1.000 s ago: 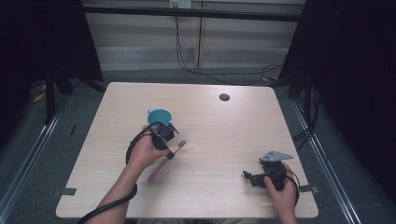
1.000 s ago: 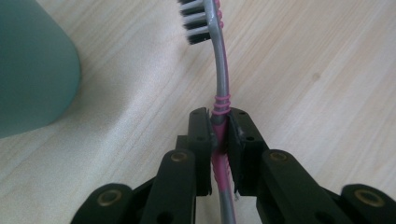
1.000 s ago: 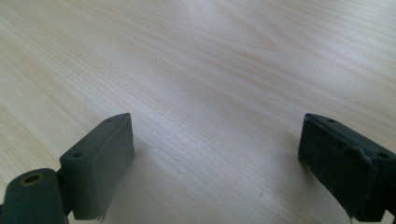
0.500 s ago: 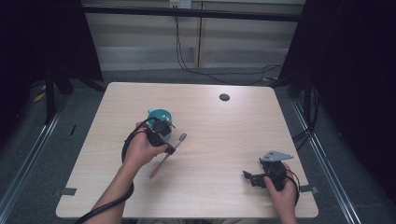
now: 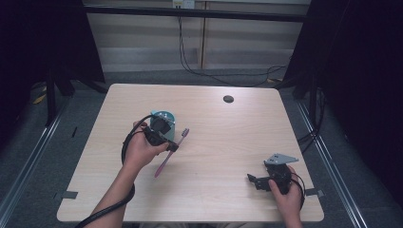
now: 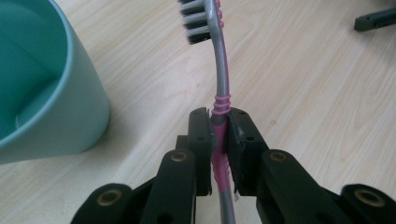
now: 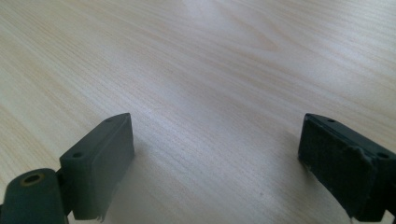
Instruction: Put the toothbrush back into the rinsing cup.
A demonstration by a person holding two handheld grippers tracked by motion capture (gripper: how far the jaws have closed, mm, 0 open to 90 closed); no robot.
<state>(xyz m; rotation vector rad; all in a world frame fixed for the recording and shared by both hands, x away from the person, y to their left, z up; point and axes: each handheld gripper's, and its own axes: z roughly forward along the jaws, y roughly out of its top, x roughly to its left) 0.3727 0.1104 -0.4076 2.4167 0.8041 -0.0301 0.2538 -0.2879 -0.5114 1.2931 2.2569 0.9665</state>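
Here, pale wood table [image 5: 214,123], dark room, left gripper [image 6: 218,122] clamping toothbrush [image 6: 219,70], right gripper [image 7: 215,158] gaping.

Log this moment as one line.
left gripper: shut on toothbrush | cup: teal, beside brush | right gripper: open, over bare table

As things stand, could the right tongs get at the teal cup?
Probably yes, with a long reach: the right tongs sit open near the table's front right, bare wood between, though the left tongs, shut on the toothbrush, crowd the cup.
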